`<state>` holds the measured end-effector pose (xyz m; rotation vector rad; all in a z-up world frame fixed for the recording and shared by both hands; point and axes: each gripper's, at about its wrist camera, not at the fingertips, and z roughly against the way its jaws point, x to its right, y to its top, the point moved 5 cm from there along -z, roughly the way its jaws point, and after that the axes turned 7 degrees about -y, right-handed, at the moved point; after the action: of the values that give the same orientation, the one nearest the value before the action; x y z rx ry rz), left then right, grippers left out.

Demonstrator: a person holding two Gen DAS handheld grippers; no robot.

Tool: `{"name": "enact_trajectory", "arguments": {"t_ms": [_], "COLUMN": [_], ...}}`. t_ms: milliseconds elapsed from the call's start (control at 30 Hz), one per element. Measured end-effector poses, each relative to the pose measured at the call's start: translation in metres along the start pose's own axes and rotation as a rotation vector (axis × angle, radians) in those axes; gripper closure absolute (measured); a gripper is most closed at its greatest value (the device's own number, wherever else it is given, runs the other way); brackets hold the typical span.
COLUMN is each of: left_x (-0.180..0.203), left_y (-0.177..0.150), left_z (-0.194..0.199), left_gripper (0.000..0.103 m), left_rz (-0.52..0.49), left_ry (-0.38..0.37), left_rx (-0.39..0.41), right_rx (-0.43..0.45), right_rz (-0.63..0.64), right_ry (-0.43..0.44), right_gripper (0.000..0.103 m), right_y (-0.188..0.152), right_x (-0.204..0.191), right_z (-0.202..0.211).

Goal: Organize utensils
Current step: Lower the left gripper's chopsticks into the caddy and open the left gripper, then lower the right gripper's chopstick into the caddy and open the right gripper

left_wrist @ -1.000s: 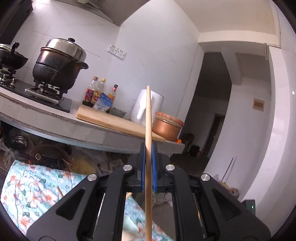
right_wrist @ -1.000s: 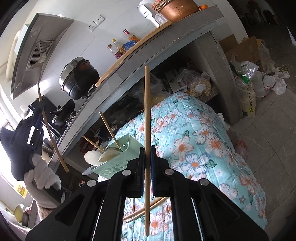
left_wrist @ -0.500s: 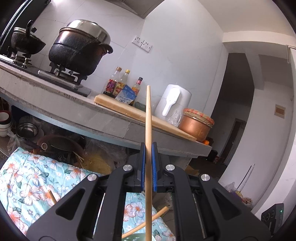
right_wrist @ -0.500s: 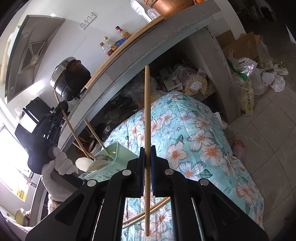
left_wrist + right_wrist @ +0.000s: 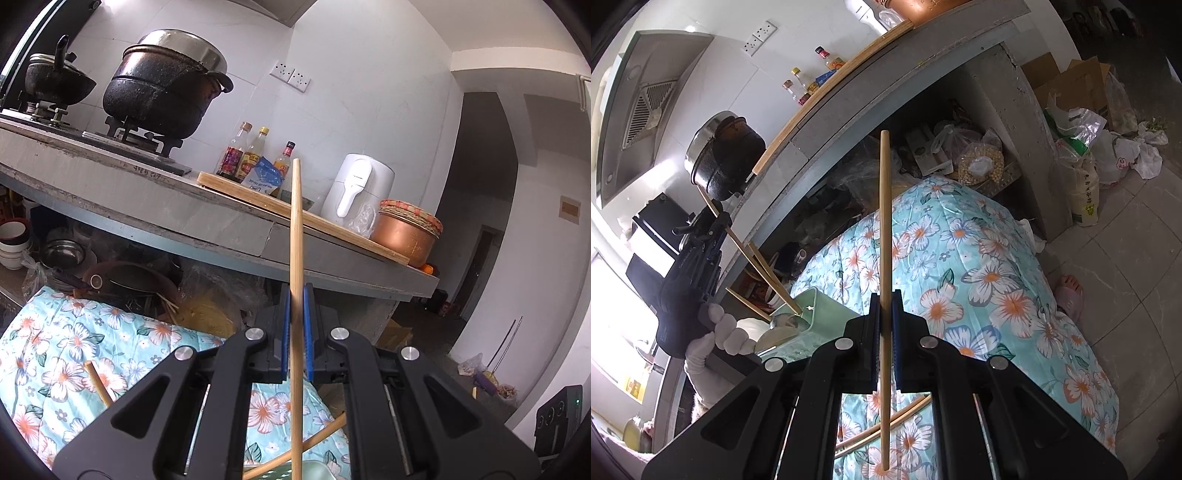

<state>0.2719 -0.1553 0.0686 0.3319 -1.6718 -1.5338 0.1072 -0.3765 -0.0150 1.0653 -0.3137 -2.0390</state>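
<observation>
Since a second ago, the left gripper (image 5: 718, 225) has come down toward the green holder (image 5: 816, 317), and the tip of its chopstick (image 5: 753, 254) now dips into the holder's open top. Its two blue pads are pressed tight on that chopstick, which stands almost straight up in the left wrist view, leaning a little at the top. A white-gloved hand (image 5: 716, 339) holds the left gripper's handle.

The right gripper (image 5: 885, 325) is squeezed shut on another chopstick (image 5: 884, 258), held up over the flowery blue cloth (image 5: 979, 280). This stick pokes out above and below the pads.

The green holder sits on the cloth, to the left of the right gripper. A white spoon (image 5: 757, 332) and more sticks already poke out of it. Two loose chopsticks (image 5: 886, 424) lie flat on the cloth below the right gripper.

Behind is a gray counter (image 5: 147, 206) with a big black pot (image 5: 166, 92), some bottles (image 5: 251, 158), a wooden board (image 5: 332, 227) and a copper bowl (image 5: 402, 236).
</observation>
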Motion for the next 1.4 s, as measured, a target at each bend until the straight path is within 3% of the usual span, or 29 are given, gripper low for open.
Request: {"name": "enact_trajectory", "arguments": {"t_ms": [433, 567, 867, 967, 1033, 1267, 1400], "left_x": [0.005, 0.004, 0.002, 0.003, 0.003, 0.005, 0.001], "left_y": [-0.001, -0.005, -0.007, -0.010, -0.012, -0.022, -0.035], "left_z": [0.009, 0.015, 0.028, 0.039, 0.048, 0.095, 0.125], "left_gripper": [0.096, 0.087, 0.085, 0.064, 0.060, 0.026, 0.019], "left_rz": [-0.031, -0.019, -0.021, -0.030, -0.045, -0.148, -0.202], "left_ry": [-0.005, -0.009, -0.023, -0.041, -0.041, -0.001, 0.027], "left_rx": [-0.026, -0.028, -0.028, -0.045, -0.059, -0.106, -0.141], "right_rx": [0.019, 0.025, 0.048, 0.081, 0.110, 0.256, 0.309], "right_rz": [0.008, 0.016, 0.042, 0.082, 0.111, 0.252, 0.305], "right_ry": [-0.003, -0.008, -0.010, -0.007, -0.004, 0.068, 0.134], "right_gripper": [0.097, 0.097, 0.097, 0.097, 0.097, 0.097, 0.097], "right_y": [-0.001, -0.002, -0.001, 0.009, 0.018, 0.058, 0.079], "right_x": [-0.004, -0.007, -0.017, -0.029, -0.039, -0.097, -0.132], "right_z": [0.008, 0.010, 0.019, 0.025, 0.031, 0.048, 0.043]}}
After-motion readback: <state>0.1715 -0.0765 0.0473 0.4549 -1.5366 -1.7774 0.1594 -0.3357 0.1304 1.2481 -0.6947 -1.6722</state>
